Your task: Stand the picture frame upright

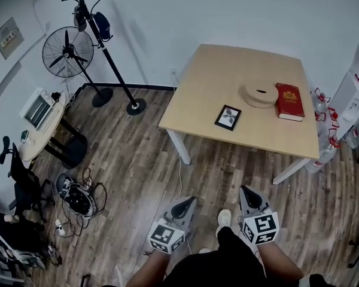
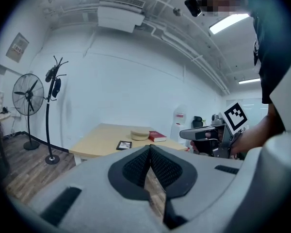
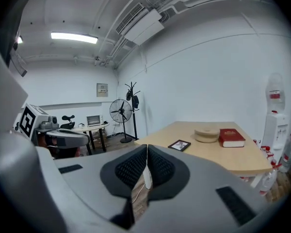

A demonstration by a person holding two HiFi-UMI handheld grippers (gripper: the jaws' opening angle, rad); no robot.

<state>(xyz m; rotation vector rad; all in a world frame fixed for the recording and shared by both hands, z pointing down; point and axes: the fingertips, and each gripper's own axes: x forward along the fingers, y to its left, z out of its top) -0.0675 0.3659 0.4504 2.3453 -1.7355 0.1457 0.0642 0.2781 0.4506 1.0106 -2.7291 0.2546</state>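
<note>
Seen from above, a standing fan [image 1: 67, 51] and a coat stand [image 1: 107, 52] occupy the left of a room with a wood-plank floor, and a light wooden table [image 1: 215, 76] stands right of centre, well away from the person wearing the camera. The picture frame [image 1: 228, 118], small and dark-edged, lies flat and face up close to the table's near edge, between its left corner and its middle. Nothing leans on it or props it, so the job of standing it up looks not yet begun. To its right a round, pale wooden disc [image 1: 258, 94] rests further in from that edge, and a red book [image 1: 289, 101] lies flat just beside the disc, toward the table's right edge. A water dispenser [image 1: 356, 94] stands beyond the right edge. At the bottom of the picture the person holds both tools low and close to the body, pointing toward the table, most likely a resting carry because the frame is out of reach from here. The left gripper [image 1: 185, 203] has its dark ribbed pads [image 2: 136, 166] pressed together at the tips with nothing between them; only floor shows through the slit below. The right gripper [image 1: 248, 191] is likewise clenched on nothing, its pads [image 3: 160, 166] meeting at the tips.
</note>
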